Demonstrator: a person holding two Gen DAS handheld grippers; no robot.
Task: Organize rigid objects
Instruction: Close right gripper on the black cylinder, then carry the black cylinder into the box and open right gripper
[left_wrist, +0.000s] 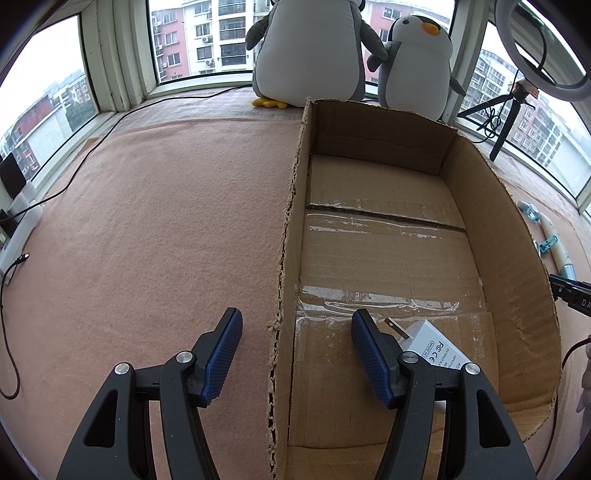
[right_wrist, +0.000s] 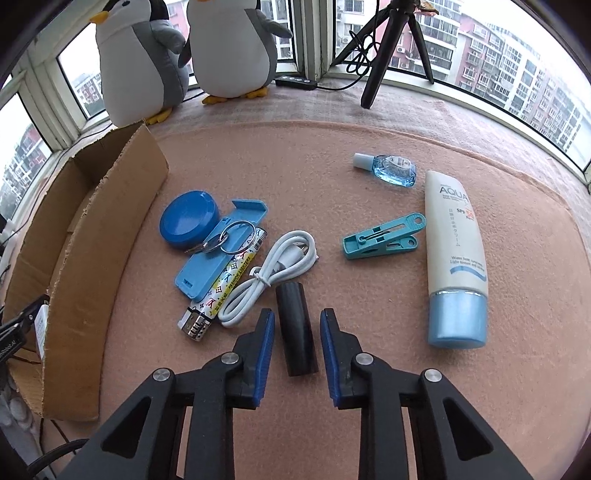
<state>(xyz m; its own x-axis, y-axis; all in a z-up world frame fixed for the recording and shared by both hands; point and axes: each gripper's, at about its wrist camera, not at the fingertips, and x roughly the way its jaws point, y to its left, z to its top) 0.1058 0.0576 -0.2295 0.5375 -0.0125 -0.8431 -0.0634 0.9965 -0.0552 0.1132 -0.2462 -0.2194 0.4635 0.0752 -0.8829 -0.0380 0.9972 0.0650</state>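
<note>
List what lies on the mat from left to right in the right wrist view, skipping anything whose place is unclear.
cardboard box → round blue case → white cable → teal clothespin → sunscreen tube

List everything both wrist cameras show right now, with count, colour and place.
cardboard box: 1, brown, open, on the mat's left side
charger: 1, white, inside the box, near end
black cylinder: 1, on the mat between the right gripper's fingers, not yet clamped
cable: 1, white, coiled, left of the cylinder
lighter: 1, patterned, beside the cable
blue case: 1, with a key ring on it
round tin: 1, blue, near the box
clothes peg: 1, teal, mid-mat
small bottle: 1, clear blue, far side
sunscreen tube: 1, white, blue cap, right
plush penguins: 2, grey-white, by the window
tripod: 1, black, on the sill
left gripper: open, over the box edge
right gripper: open
</note>
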